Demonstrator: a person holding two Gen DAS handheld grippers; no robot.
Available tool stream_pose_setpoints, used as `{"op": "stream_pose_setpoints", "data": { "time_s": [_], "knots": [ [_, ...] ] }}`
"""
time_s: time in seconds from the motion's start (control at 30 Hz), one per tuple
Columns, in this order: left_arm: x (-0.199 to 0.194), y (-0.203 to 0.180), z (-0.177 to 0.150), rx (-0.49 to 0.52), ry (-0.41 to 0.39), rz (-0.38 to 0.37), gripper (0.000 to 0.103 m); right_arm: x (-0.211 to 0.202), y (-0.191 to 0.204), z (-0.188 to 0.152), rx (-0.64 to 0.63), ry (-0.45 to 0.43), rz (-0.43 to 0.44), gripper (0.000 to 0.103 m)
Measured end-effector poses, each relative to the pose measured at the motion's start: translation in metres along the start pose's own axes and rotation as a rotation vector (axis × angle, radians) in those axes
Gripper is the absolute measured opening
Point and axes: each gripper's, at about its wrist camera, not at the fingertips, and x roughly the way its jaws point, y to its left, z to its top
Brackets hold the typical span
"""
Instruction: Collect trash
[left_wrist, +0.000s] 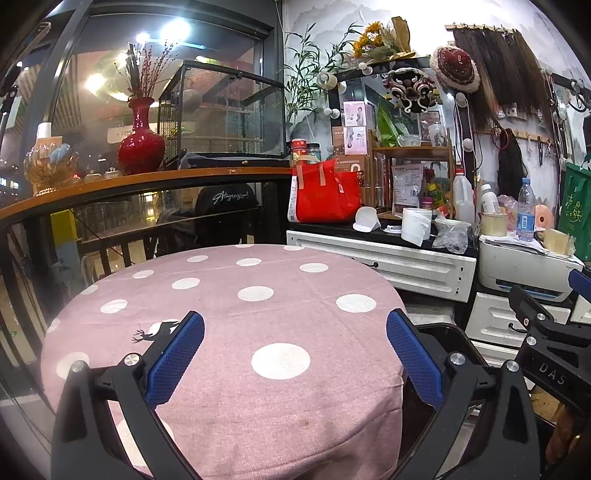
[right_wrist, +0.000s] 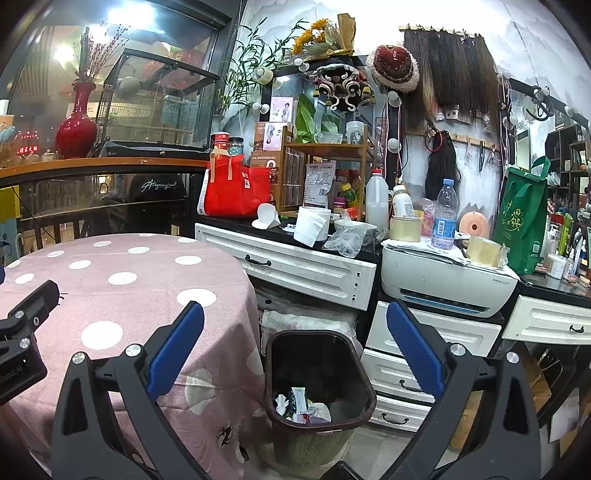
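A dark trash bin stands on the floor beside the round table, holding several crumpled wrappers and scraps. My right gripper hangs open above the bin, nothing between its blue pads. My left gripper is open over the pink polka-dot tablecloth, empty too. In the left wrist view only the bin's rim shows behind the right finger, and the right gripper's black body sits at the far right. The left gripper's body shows at the left edge of the right wrist view.
White drawers and a black counter behind carry a red bag, paper roll, crumpled clear plastic, bottles, tape rolls and a printer. A green bag stands at right. A railing shelf holds a red vase.
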Motion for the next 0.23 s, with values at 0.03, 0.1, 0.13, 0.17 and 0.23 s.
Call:
{"op": "stream_pose_setpoints", "data": {
  "time_s": [0.03, 0.1, 0.13, 0.17, 0.23],
  "knots": [
    [0.0, 0.0002, 0.0001, -0.001, 0.002, 0.0, 0.097, 0.0001, 0.0, 0.0001, 0.001, 0.0, 0.001, 0.098],
    [0.0002, 0.0008, 0.0005, 0.0, 0.003, -0.004, 0.097, 0.0001, -0.0002, -0.0003, -0.001, 0.0, 0.0, 0.098],
    [0.0002, 0.0007, 0.0003, 0.003, 0.004, -0.003, 0.097, 0.0001, 0.0, -0.0006, -0.001, 0.0, 0.0, 0.098],
    [0.0006, 0.0004, 0.0002, 0.007, 0.006, -0.002, 0.097, 0.0002, -0.0002, -0.0002, -0.001, 0.001, 0.002, 0.098],
    [0.0011, 0.0002, -0.0002, 0.009, 0.009, -0.006, 0.097, 0.0002, -0.0001, -0.0005, -0.002, 0.004, 0.002, 0.098]
  ]
}}
